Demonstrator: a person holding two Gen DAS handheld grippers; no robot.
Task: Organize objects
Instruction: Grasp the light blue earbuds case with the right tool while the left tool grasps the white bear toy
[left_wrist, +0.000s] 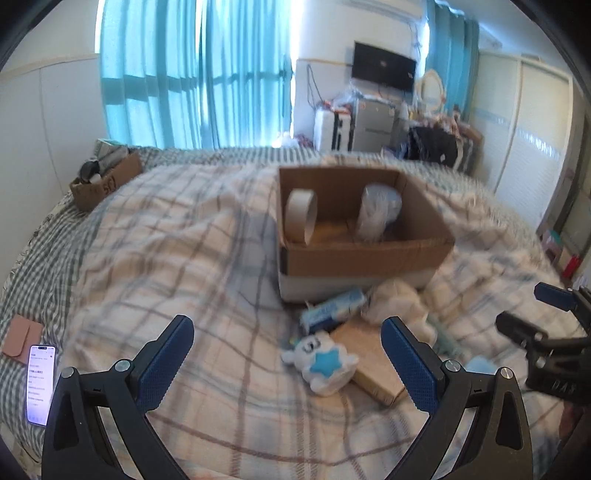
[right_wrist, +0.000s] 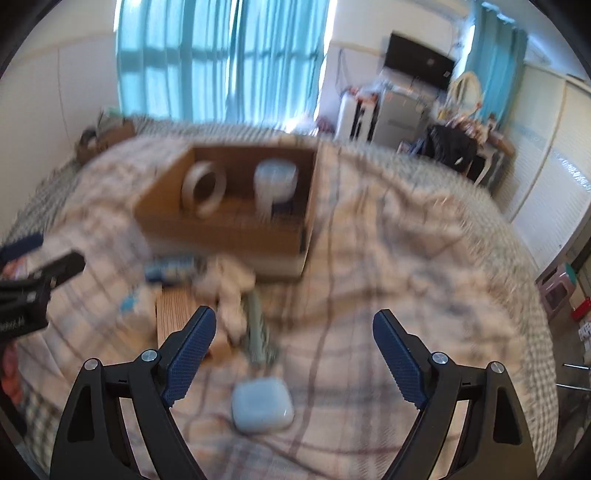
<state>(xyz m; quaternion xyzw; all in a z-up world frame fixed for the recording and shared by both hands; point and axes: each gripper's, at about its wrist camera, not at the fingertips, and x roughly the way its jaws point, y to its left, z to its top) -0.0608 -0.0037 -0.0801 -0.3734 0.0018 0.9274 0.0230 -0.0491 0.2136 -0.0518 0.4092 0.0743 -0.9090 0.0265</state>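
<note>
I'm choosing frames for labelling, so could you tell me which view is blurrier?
Right wrist: heavy motion smear over the box and bed clutter; only the gripper is crisp. Left wrist: milder blur; the plush stays readable.

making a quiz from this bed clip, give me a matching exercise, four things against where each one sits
Things:
1. tape roll
2. phone
3. plush toy
4. blue case

Places:
a. on the quilt before the box
b. between the right gripper fingers, low on the quilt
c. inside the box
d. bed's left edge

Pairs: 1-c, 2-d, 3-a, 4-b
</note>
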